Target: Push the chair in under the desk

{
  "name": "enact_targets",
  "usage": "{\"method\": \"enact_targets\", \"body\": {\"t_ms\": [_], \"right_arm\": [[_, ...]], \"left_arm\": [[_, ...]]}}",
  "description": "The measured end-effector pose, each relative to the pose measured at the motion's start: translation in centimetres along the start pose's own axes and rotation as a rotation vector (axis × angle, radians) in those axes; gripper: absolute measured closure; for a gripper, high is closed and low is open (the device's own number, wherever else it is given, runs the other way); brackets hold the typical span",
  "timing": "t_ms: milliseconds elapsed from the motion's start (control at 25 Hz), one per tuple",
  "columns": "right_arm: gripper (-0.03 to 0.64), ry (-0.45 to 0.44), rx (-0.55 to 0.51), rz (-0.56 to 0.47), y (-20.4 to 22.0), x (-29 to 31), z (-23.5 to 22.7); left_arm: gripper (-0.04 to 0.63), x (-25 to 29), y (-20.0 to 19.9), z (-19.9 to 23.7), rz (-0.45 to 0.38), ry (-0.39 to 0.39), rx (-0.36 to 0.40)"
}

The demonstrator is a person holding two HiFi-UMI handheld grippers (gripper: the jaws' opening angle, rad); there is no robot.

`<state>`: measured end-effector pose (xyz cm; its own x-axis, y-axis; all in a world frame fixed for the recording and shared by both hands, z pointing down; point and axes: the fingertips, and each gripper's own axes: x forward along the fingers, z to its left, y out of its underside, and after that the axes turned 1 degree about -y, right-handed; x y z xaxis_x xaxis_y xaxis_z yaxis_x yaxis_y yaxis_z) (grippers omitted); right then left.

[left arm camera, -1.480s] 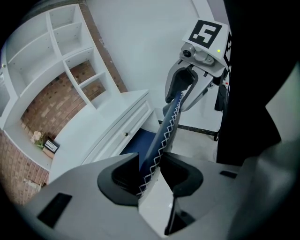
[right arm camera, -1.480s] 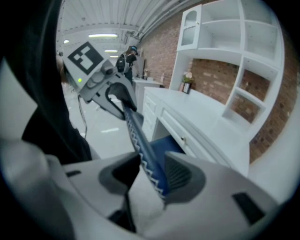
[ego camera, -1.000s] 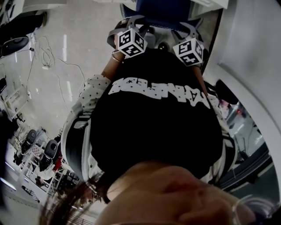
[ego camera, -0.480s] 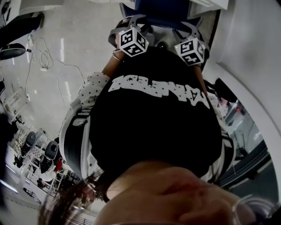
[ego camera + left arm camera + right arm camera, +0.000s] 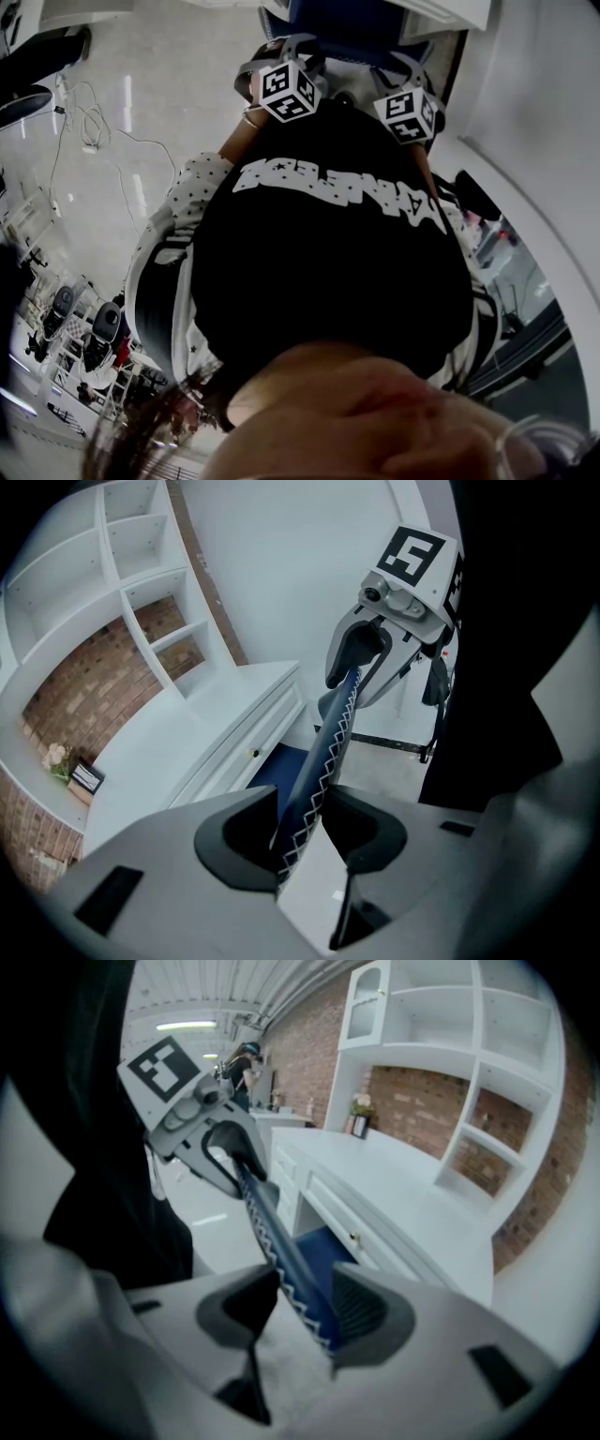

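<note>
The chair's back is a thin blue panel with white zigzag stitching along its top edge (image 5: 323, 752), which also runs through the right gripper view (image 5: 281, 1251). My left gripper (image 5: 300, 822) is shut on this edge near one end. My right gripper (image 5: 305, 1302) is shut on it near the other. Each gripper shows in the other's view, clamped over the far end of the edge. In the head view only the two marker cubes (image 5: 286, 91) (image 5: 410, 114) and a strip of the blue chair (image 5: 347, 21) show above my dark shirt. The blue seat (image 5: 281, 766) lies under the white desk (image 5: 225, 733).
The desk (image 5: 403, 1194) has drawers with small knobs and white shelving (image 5: 469, 1072) against a brick wall. A small frame (image 5: 84, 778) and flowers stand on the desktop. Cables (image 5: 94, 122) trail over the pale floor on the left. A person (image 5: 246, 1058) stands far off.
</note>
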<state>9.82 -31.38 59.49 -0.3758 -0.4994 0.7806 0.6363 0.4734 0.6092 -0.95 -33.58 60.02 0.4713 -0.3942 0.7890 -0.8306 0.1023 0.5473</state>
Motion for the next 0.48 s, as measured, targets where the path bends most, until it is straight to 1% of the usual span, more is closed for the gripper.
{"method": "enact_targets", "body": {"t_ms": [280, 480], "right_arm": [[0.420, 0.014, 0.003, 0.021, -0.6, 0.6, -1.7], [0.420, 0.014, 0.001, 0.021, -0.8, 1.3, -2.2]], "left_arm": [[0.420, 0.7, -0.7, 1.3, -0.021, 0.007, 0.013], [0.420, 1.3, -0.6, 1.9, -0.018, 0.018, 0.012]]}}
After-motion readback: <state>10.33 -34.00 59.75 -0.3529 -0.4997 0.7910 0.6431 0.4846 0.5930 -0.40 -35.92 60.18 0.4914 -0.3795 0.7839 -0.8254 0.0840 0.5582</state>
